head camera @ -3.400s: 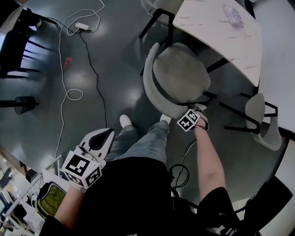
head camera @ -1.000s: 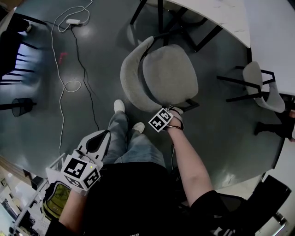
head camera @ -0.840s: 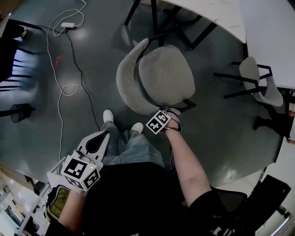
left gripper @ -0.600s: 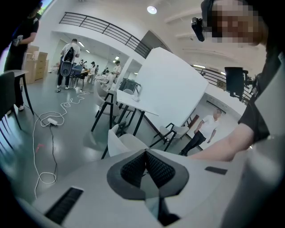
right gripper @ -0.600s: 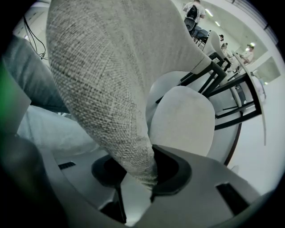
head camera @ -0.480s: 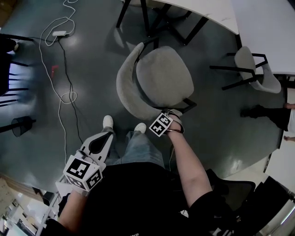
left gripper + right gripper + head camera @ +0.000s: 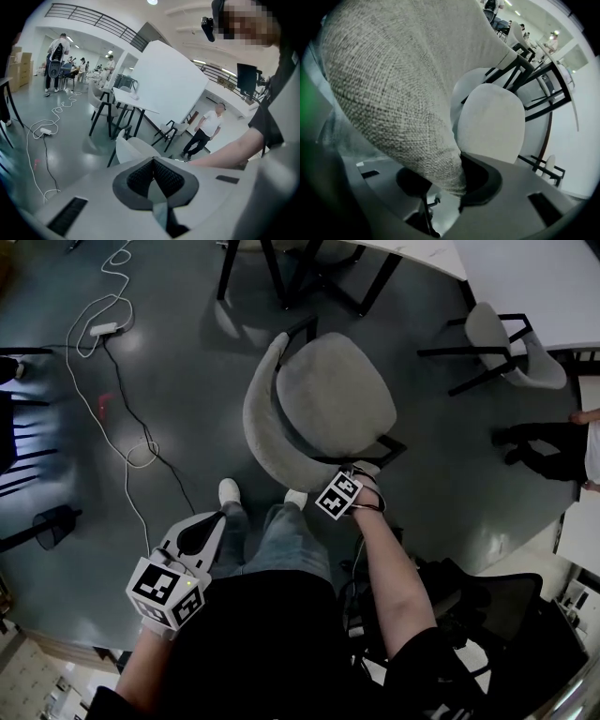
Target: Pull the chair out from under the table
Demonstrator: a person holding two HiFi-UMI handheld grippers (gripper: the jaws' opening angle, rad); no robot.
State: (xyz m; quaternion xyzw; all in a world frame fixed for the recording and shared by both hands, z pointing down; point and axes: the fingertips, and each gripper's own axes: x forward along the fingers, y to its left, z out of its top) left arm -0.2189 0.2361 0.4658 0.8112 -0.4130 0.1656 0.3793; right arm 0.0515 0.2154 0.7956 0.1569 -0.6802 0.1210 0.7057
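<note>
Right gripper (image 7: 360, 476) is clamped on the backrest edge of the grey chair (image 7: 337, 395), with fabric pinched between its jaws. The chair is stood on the floor (image 7: 178, 343), fully clear of the white bench (image 7: 511, 273). Left gripper (image 7: 199, 532) is closed on nothing and held beside the person's leg (image 7: 281, 540).

Glossy dark floor (image 7: 84, 596), white power strip (image 7: 103, 329)
</note>
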